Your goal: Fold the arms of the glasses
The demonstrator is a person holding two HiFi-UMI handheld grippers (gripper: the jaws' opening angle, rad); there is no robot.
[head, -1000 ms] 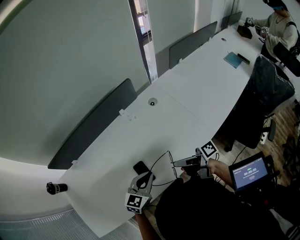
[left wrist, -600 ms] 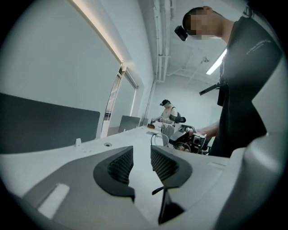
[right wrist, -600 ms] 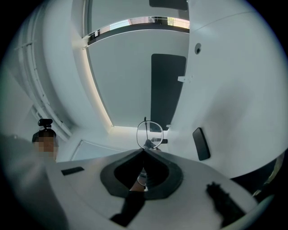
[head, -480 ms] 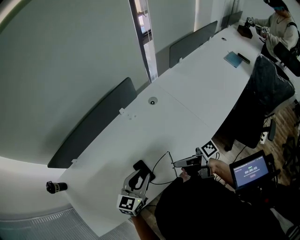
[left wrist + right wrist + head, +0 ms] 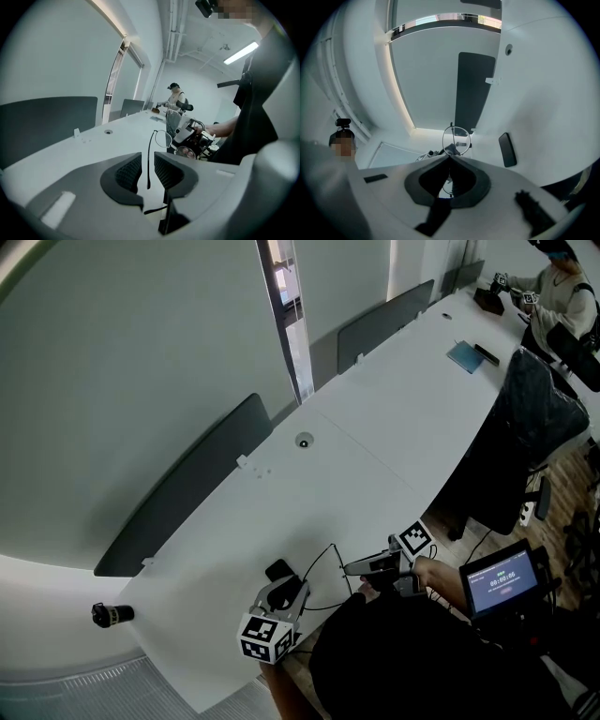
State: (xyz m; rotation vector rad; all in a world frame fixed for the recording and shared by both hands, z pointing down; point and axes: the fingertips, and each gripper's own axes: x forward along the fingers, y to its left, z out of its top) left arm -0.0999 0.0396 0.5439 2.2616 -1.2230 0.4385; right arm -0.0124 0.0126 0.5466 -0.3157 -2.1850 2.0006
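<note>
Thin wire-rimmed glasses hang just above the white table's near edge. My right gripper is shut on the frame; one round lens stands just past its closed tips. One long dark arm of the glasses runs toward my left gripper and passes between its ribbed pads. A narrow gap shows on both sides of the arm, and the jaws are closing. In the head view the left gripper sits left of the glasses.
A flat black device lies on the table beside the left gripper. Grey dividers line the table's far side. A black chair and a lit screen stand at the right. Another person sits at the far end.
The left gripper has rolled, and its marker cube now faces the camera more. The right gripper and the glasses have kept still.
</note>
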